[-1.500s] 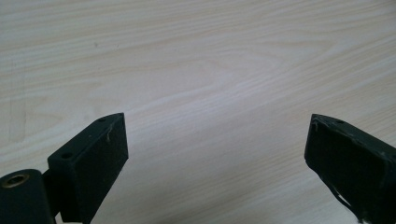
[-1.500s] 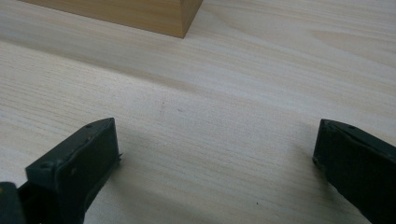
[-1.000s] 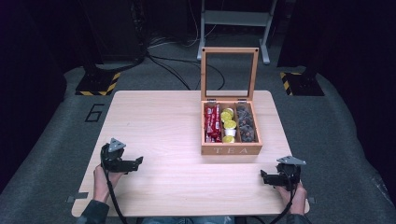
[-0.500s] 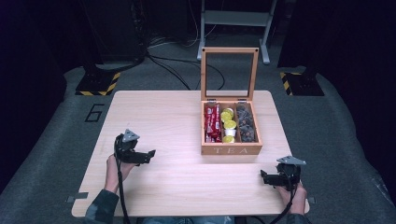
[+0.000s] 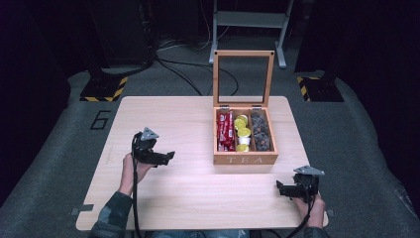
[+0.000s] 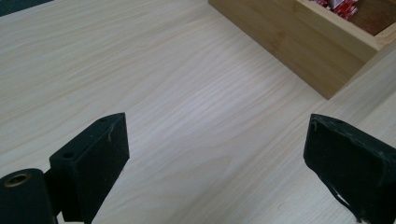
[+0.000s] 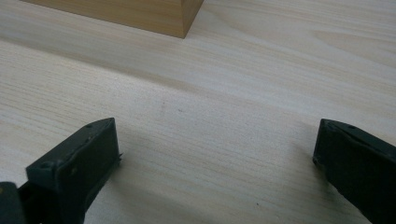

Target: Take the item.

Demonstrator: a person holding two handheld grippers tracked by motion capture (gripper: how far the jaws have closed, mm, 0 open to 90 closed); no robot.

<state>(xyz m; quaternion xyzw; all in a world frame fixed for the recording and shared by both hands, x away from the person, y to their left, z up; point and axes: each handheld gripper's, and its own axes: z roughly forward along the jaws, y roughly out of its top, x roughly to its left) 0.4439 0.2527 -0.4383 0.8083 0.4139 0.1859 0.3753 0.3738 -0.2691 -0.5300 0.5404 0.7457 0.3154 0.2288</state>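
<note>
Nearest the person, the right gripper (image 5: 280, 188) is held low at the front right corner of the table (image 5: 163, 114), its jaws spread wide with nothing between them; in the right gripper view only bare wood and one corner of the tea box (image 7: 140, 16) are seen ahead. The left gripper (image 5: 168, 157) is held further forward over the left half of the table, jaws likewise wide apart and empty, pointed toward the box, which is seen near but not touching it in the left gripper view.

The tea box (image 5: 245, 159) is placed right of centre, its glass lid (image 5: 243, 77) raised upright. Red packets (image 5: 225, 130) are stacked in its left compartment, yellow-topped cups (image 5: 242, 133) in the middle, dark pieces (image 5: 260, 131) in the right.

A likely risk is judged to be the box being nudged or slid if its wall is struck by an open jaw on the way in. The upright lid could be knocked shut by a reach carried too far back. With packets so tightly packed, two could be pinched together, or a neighbour dragged out.
</note>
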